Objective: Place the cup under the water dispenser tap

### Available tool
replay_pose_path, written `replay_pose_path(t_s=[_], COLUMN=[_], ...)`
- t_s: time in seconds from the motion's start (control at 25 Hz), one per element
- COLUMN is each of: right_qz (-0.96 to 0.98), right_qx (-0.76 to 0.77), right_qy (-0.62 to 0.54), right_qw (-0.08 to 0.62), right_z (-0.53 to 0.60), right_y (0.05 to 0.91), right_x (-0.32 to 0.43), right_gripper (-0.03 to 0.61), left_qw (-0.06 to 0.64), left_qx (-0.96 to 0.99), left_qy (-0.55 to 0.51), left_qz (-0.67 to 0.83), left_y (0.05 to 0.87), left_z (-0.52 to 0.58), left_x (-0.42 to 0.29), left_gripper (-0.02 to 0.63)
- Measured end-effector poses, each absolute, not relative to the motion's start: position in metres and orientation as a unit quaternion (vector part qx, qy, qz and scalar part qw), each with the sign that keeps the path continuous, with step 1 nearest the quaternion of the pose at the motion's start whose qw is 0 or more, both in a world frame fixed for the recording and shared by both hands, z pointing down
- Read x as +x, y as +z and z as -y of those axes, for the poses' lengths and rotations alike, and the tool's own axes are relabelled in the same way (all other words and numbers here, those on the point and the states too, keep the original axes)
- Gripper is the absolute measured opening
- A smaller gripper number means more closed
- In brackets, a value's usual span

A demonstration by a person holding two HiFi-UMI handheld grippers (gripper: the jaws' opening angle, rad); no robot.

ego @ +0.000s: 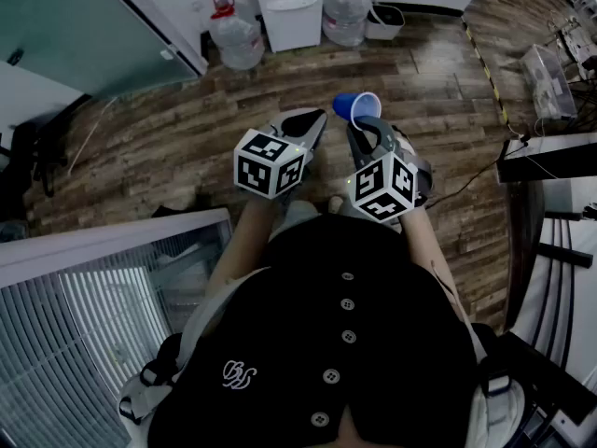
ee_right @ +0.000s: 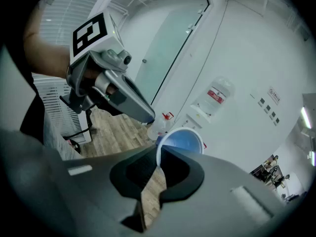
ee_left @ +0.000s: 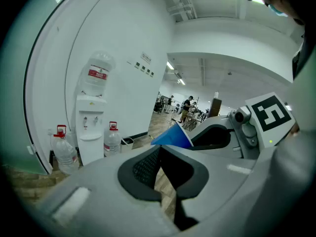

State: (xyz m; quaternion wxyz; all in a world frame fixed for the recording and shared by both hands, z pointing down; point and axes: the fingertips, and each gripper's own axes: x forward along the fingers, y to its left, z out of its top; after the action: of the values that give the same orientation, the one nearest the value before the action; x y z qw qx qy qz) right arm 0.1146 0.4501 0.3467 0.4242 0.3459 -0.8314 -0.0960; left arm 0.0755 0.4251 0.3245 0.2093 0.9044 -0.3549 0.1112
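A blue paper cup (ego: 357, 106) hangs over the wooden floor, tipped on its side, with my right gripper (ego: 363, 125) shut on its rim. The right gripper view shows the cup (ee_right: 183, 141) with its white rim pinched between the jaws of the right gripper (ee_right: 160, 153). My left gripper (ego: 313, 120) hovers just left of the cup, shut and holding nothing; its pads meet in the left gripper view (ee_left: 159, 151). The white water dispenser (ego: 292, 12) stands against the far wall, some way ahead of both grippers, with a bottle on top (ee_left: 97, 74).
Water bottles (ego: 236, 37) (ego: 347, 14) stand on either side of the dispenser, and a small bin (ego: 384, 20) is at its right. A glass partition (ego: 84, 35) lies to the left, a white slatted unit (ego: 112, 297) at lower left, and a desk edge (ego: 546, 157) at right.
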Motion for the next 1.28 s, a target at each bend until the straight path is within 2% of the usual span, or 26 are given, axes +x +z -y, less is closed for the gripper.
replay_pose_path(t_s=[0.56, 1.28], right_qz=[0.836, 0.834], right_qx=[0.316, 0.363], right_qy=[-0.132, -0.092], right_qw=[0.429, 0.405], right_z=[-0.443, -0.435], right_y=[0.343, 0.343], right_x=[0.081, 0.071], right_gripper=[0.018, 0.021], left_qw=[0.19, 0.204], left_qx=[0.906, 0.906], left_qy=[0.124, 0.135], left_qz=[0.357, 0.344], left_y=[0.322, 0.341], left_z=[-0.422, -0.419], left_x=[0.062, 0.03], left_gripper=[0.002, 0.002])
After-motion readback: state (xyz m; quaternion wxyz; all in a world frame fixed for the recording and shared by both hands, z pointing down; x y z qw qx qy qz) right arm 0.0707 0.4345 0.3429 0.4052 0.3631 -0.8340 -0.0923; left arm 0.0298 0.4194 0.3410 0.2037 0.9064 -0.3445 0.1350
